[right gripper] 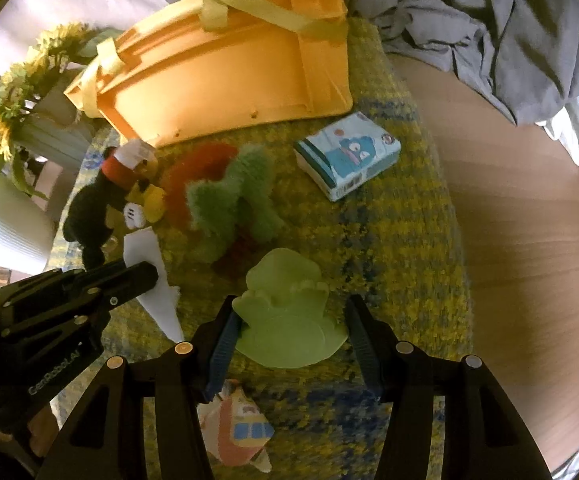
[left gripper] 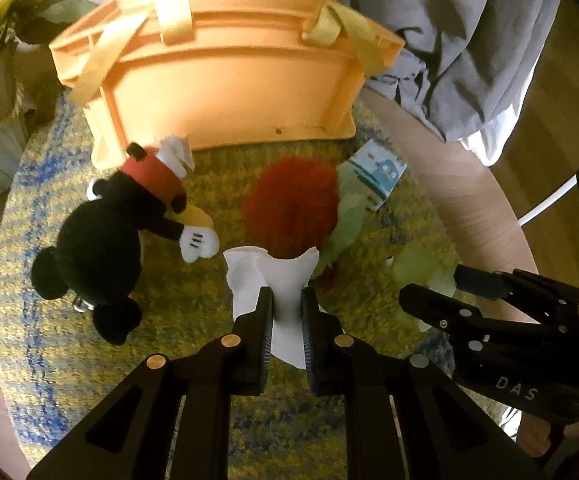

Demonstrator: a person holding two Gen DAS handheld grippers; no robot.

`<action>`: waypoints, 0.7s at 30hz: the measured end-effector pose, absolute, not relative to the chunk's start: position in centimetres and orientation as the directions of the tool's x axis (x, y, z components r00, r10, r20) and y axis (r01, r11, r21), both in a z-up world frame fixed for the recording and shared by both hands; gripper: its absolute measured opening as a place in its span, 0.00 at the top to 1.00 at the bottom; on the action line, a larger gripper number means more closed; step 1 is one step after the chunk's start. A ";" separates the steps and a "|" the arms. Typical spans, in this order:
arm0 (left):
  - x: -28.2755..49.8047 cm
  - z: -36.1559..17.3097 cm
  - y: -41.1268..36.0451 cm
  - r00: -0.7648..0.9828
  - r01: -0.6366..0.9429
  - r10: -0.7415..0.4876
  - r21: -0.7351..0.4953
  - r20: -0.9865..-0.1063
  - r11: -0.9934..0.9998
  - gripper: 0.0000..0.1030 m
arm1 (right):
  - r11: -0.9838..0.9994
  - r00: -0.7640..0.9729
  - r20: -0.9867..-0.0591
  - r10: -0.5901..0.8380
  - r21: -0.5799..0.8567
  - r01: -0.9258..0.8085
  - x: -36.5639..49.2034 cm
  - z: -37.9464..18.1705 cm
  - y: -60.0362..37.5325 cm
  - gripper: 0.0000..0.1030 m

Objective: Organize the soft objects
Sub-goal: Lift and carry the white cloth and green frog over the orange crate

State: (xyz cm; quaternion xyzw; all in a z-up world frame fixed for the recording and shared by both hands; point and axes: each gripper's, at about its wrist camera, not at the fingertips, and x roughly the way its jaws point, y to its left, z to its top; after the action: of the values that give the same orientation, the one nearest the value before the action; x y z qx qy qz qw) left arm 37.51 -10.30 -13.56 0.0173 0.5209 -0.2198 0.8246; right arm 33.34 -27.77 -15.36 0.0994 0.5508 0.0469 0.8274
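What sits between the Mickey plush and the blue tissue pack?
In the right wrist view, the red fluffy toy and green fuzzy toy lie between the Mickey plush and tissue pack.

Mouse plush [left gripper: 101, 236] lying by orange bin [left gripper: 225, 76], red-green fuzzy toy [right gripper: 225, 196], pale green soft toy [right gripper: 285, 312] on rug

The bin [left gripper: 225, 76] is orange with pale yellow straps [right gripper: 249, 6]. The rug [right gripper: 389, 248] is mottled yellow flecked with blue. The mouse plush [left gripper: 101, 236] is black with red shorts and white gloves. The fluffy toy [right gripper: 229, 196] is green beside red fur [left gripper: 289, 208]; the soft shape [right gripper: 285, 316], perhaps a frog, is lime green. The tissue pack [right gripper: 347, 154] is white and teal.
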 end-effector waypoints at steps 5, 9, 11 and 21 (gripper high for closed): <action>37.3 -12.0 -10.0 0.406 0.384 -0.342 -0.182 -0.848 0.905 0.85 | 0.975 0.416 -0.889 0.192 0.220 0.020 33.6 -14.2 -27.4 0.47; 37.4 -10.7 -9.8 0.443 0.382 -0.343 -0.172 -0.829 0.908 0.85 | 0.974 0.437 -0.878 0.197 0.225 0.012 33.8 -13.2 -27.2 0.47; 37.3 -10.0 -9.5 0.463 0.378 -0.345 -0.170 -0.817 0.910 0.85 | 0.975 0.453 -0.870 0.194 0.221 0.008 33.8 -12.6 -27.1 0.47; 37.4 -6.0 -8.8 0.590 0.372 -0.329 -0.113 -0.738 0.921 0.86 | 0.978 0.549 -0.815 0.187 0.206 -0.027 34.6 -8.9 -26.6 0.47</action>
State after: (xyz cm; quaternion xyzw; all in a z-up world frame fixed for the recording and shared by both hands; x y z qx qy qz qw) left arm 37.41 -8.82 -5.97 0.0266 0.4080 -0.1965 0.8912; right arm 34.59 -26.58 -8.89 0.0849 0.4708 0.0610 0.8760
